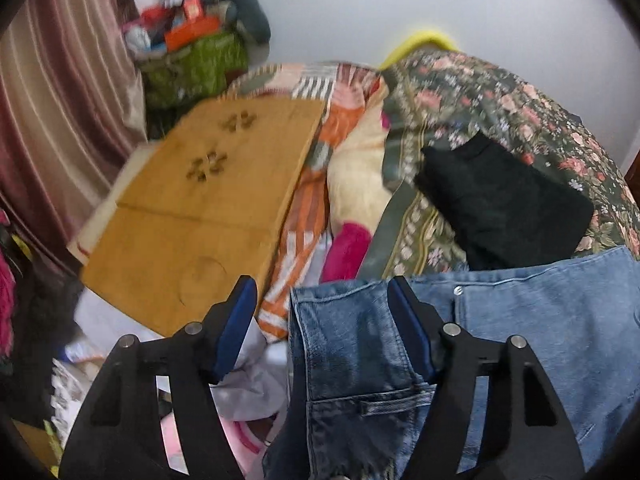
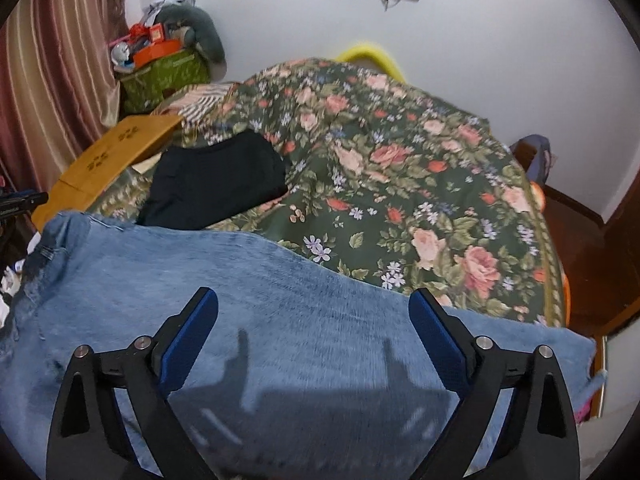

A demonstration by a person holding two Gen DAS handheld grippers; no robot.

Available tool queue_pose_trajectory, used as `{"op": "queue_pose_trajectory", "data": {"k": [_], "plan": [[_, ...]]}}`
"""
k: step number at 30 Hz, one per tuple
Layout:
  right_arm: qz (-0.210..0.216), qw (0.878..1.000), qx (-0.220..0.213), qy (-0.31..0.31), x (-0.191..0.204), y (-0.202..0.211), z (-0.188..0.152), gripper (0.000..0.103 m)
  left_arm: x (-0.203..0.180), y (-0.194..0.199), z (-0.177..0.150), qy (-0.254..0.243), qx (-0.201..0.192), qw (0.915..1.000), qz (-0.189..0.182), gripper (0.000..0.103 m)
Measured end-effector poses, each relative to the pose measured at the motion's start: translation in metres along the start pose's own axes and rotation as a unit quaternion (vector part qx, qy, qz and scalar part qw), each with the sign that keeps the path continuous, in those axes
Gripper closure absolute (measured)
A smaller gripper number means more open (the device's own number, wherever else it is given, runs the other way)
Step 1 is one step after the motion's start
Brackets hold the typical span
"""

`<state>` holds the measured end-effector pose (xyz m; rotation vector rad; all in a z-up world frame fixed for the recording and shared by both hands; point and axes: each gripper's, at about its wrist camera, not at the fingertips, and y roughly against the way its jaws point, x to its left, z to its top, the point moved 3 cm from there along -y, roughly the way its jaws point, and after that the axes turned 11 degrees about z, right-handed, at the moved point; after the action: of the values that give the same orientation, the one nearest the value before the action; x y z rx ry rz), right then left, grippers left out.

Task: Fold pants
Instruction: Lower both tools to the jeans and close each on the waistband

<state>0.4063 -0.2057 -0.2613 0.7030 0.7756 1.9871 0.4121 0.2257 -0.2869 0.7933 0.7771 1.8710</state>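
Note:
Blue jeans (image 1: 540, 312) lie on the near edge of a bed, spread wide in the right wrist view (image 2: 240, 272). My left gripper (image 1: 320, 284) stands open over their left end, where a darker folded edge with a belt loop (image 1: 392, 406) sits between the fingers. That fold lies against the right pad, and the left pad (image 1: 236, 320) is clear of it. My right gripper (image 2: 313, 294) hangs open just above the flat denim, casting its shadow on it, with nothing between its fingers.
A floral bedspread (image 2: 400, 180) covers the bed. A folded black garment (image 2: 216, 180) lies behind the jeans. A wooden board (image 1: 208, 200) rests at the left, over striped bedding. A green bag of clutter (image 1: 192, 64) and a curtain (image 1: 52, 100) stand at the far left.

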Motion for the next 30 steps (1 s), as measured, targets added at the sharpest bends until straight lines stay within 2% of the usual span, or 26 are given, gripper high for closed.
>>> {"op": "queue_pose_trajectory", "data": {"k": [3,6,7,9,12,14,15,16,17,18,19,22,23,25,26,30], "plan": [[0.011,1.0,0.011,0.001,-0.008,-0.013,0.002,0.01,0.005,-0.022,-0.006,0.013,0.028,0.9995,-0.01,0.035],[0.022,1.0,0.022,0.001,-0.014,-0.026,0.005,0.012,0.003,-0.036,-0.01,0.012,0.05,0.9985,-0.019,0.047],[0.026,0.999,0.03,0.002,-0.016,-0.032,0.005,0.016,0.001,-0.042,-0.012,0.013,0.062,0.9976,-0.028,0.054],[0.033,0.999,0.04,0.003,-0.018,-0.04,0.006,0.02,-0.003,-0.051,-0.015,0.016,0.079,0.9959,-0.039,0.058],[0.035,0.998,0.05,0.015,-0.019,-0.052,0.006,0.021,-0.004,-0.054,-0.016,0.026,0.082,0.9953,-0.044,0.059],[0.053,0.997,0.058,0.021,-0.019,-0.059,0.008,0.023,0.0,-0.056,-0.016,0.037,0.089,0.9938,-0.055,0.063],[0.06,0.996,0.06,0.024,-0.018,-0.06,0.008,0.026,0.001,-0.057,-0.016,0.04,0.091,0.9934,-0.056,0.07],[0.075,0.995,0.066,0.027,-0.016,-0.062,0.007,0.033,0.003,-0.059,-0.017,0.04,0.097,0.9928,-0.058,0.079],[0.086,0.993,0.071,0.026,-0.016,-0.064,0.006,0.041,0.003,-0.06,-0.016,0.04,0.099,0.9926,-0.057,0.083],[0.095,0.992,0.074,0.022,-0.015,-0.064,0.005,0.043,0.004,-0.06,-0.015,0.041,0.101,0.9924,-0.057,0.093],[0.099,0.992,0.075,0.02,-0.014,-0.064,0.005,0.047,0.005,-0.061,-0.015,0.041,0.104,0.9922,-0.056,0.097],[0.107,0.991,0.073,0.028,-0.007,-0.06,0.003,0.067,0.009,-0.058,-0.014,0.046,0.106,0.9911,-0.067,0.099],[0.106,0.991,0.073,0.031,-0.005,-0.059,0.003,0.078,0.01,-0.055,-0.014,0.047,0.103,0.9913,-0.067,0.1],[0.094,0.992,0.069,0.041,0.001,-0.056,0.002,0.088,0.011,-0.047,-0.012,0.046,0.091,0.9925,-0.067,0.1],[0.086,0.993,0.069,0.045,0.003,-0.056,0.001,0.093,0.012,-0.044,-0.011,0.046,0.087,0.9929,-0.067,0.1],[0.08,0.994,0.063,0.034,0.0,-0.051,0.003,0.098,0.02,-0.031,-0.007,0.053,0.071,0.9931,-0.077,0.1]]}}
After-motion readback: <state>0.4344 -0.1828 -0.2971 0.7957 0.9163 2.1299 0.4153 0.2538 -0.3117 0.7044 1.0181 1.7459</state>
